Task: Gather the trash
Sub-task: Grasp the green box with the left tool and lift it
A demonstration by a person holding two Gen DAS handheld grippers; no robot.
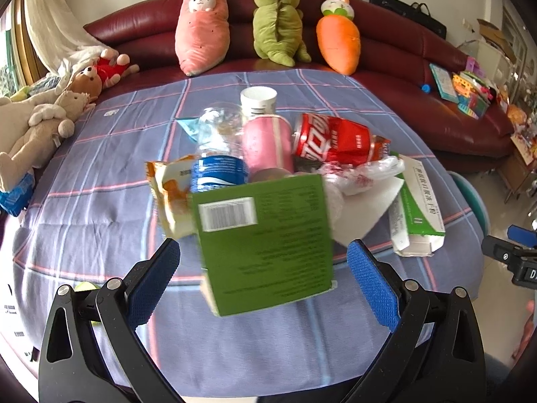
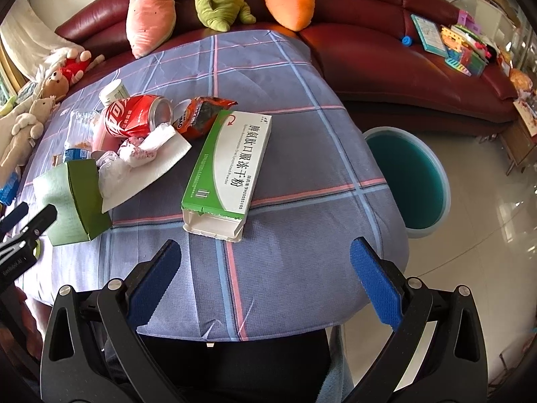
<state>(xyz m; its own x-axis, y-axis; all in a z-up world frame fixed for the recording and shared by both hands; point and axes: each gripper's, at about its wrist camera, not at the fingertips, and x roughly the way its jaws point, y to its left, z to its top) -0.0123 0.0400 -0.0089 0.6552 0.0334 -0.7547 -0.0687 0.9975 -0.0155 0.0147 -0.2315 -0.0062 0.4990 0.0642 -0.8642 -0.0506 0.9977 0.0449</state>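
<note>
A deep red leather sofa (image 1: 386,23) curves along the back of the room, with a pink plush (image 1: 201,27), a green plush (image 1: 278,16) and a carrot plush (image 1: 339,40) propped on it, and teddy bears (image 1: 50,110) heaped at its left end. In front sits a table under a blue-purple checked cloth (image 2: 285,100), bright in daylight. Pale glossy floor tiles (image 2: 486,235) gleam on the right, cream curtains (image 1: 43,16) hang far left, and the walls are white.
</note>
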